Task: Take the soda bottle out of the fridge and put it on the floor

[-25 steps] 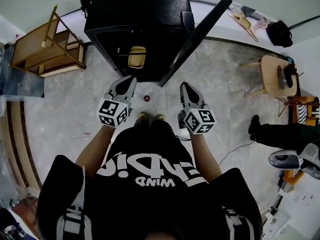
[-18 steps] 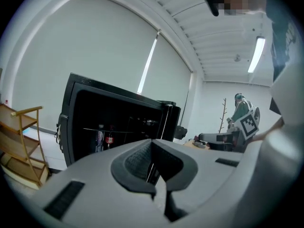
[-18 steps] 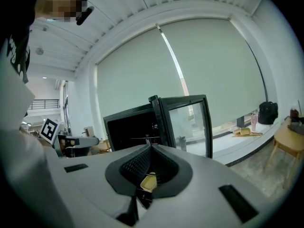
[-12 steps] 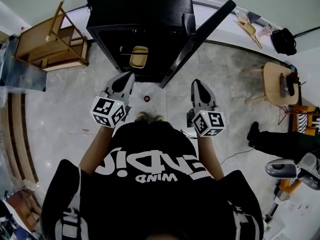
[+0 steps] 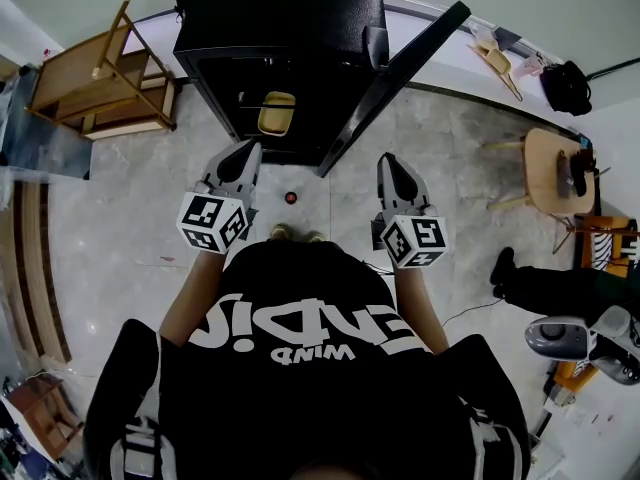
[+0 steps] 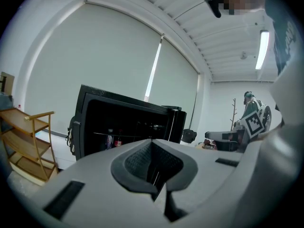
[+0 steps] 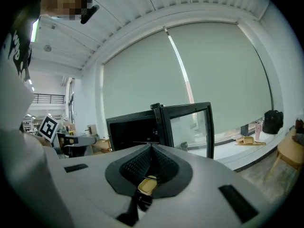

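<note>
The soda bottle (image 5: 291, 197) stands on the floor (image 5: 130, 228) at 12 o'clock from the person, just ahead of the shoes (image 5: 283, 233) and between the two grippers. From the head view only its red cap and a dark ring of shoulder show. Its long axis therefore runs straight up and down, with the cap pointing up at the camera. Nothing touches it.

The fridge (image 5: 280, 28) is farther out at 12 o'clock. Its door (image 5: 395, 78) is swung wide open toward 1 o'clock. A yellow tub (image 5: 276, 114) sits inside, low and near the front edge.

The left gripper (image 5: 248, 150) is at 11 o'clock from the bottle, above the floor and pointing at the fridge. Its jaws are clenched together on nothing. The right gripper (image 5: 390, 160) is at 2 o'clock from the bottle and points the same way. Its jaws are also pressed together and hold nothing. In the right gripper view a sliver of yellow shows through the slit low between the pads, and I cannot tell what it is.

A wooden rack (image 5: 95, 83) stands at 10 o'clock, and a round stool (image 5: 548, 163) at 2 o'clock.
</note>
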The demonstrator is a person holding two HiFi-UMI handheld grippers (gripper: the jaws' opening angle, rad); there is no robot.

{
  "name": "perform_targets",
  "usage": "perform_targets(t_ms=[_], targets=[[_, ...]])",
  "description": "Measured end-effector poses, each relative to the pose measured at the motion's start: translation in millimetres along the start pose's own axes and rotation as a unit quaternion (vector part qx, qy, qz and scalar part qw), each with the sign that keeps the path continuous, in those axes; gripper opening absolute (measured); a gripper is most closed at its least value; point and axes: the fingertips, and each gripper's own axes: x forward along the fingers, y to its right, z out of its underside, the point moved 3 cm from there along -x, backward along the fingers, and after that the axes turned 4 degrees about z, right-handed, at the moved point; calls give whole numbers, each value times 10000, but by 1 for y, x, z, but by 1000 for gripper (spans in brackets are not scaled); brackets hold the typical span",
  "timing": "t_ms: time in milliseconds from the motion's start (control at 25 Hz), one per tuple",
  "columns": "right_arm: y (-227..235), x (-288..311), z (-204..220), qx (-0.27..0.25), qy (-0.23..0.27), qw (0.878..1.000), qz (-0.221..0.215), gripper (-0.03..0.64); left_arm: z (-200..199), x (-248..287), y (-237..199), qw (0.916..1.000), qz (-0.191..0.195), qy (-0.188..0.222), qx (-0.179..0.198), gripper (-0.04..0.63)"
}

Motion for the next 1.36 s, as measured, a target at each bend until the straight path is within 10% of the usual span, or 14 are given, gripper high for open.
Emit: perform_targets(t_ms=[1360], targets=[[-15, -23, 6, -56, -126, 9997, -225, 21, 12, -12, 16, 9998, -4, -222, -24, 6]])
